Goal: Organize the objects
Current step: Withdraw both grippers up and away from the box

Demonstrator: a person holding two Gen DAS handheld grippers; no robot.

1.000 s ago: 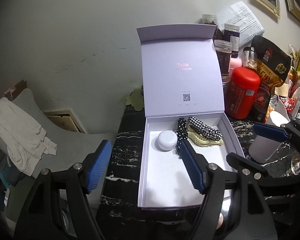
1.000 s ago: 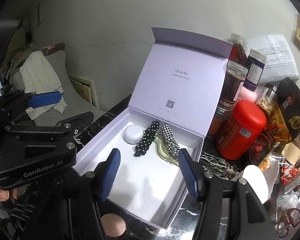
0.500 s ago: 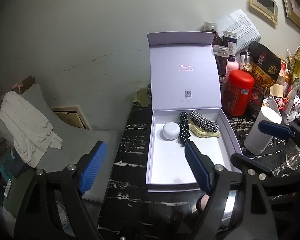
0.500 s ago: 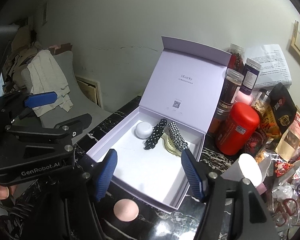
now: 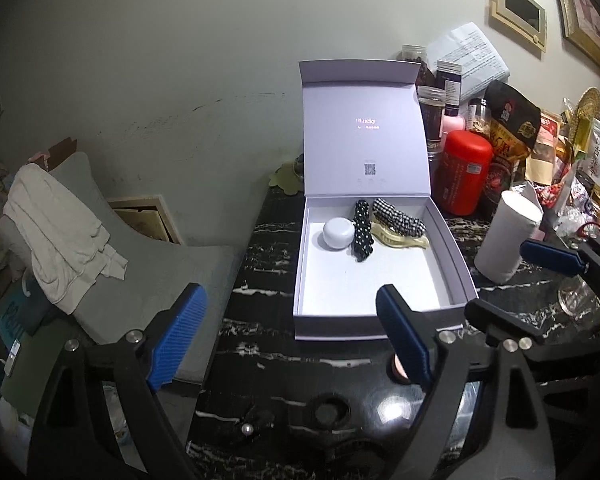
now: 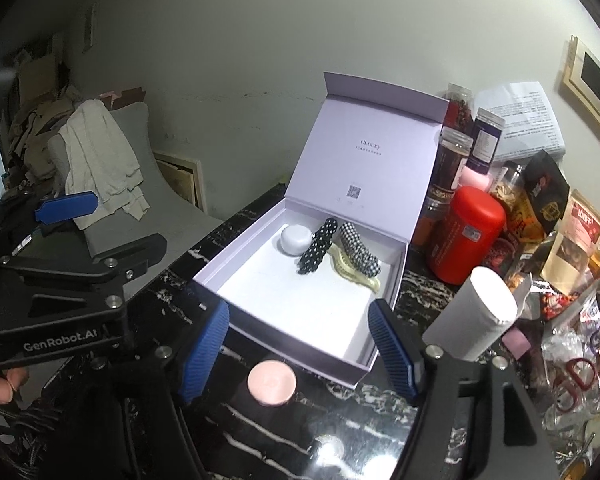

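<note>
An open lilac box (image 5: 456,256) (image 6: 396,280) stands on the black marble table, lid upright. At its far end lie a white round case (image 5: 339,233) (image 6: 296,239), a dotted black scrunchie (image 5: 362,230) (image 6: 316,246), a checked scrunchie (image 5: 398,218) (image 6: 360,250) and a cream hair claw (image 5: 396,238) (image 6: 352,274). A pink round compact (image 6: 272,383) (image 5: 398,368) sits on the table just before the box. My left gripper (image 5: 288,340) hangs before the box's near left corner, jaws opening, nothing between them. My right gripper (image 6: 298,350) hovers over the compact, jaws opening and empty.
A white cylinder (image 5: 506,236) (image 6: 474,318) stands right of the box. Behind it are a red canister (image 5: 464,172) (image 6: 466,234), jars and snack bags. Left of the table is a grey cushion (image 5: 112,236) with a white cloth. A small pearl (image 5: 246,429) lies near the front edge.
Both grippers have drawn back from the box, which now looks smaller and farther. Both pairs of jaws have spread wider. The pink compact has come into view before the box.
</note>
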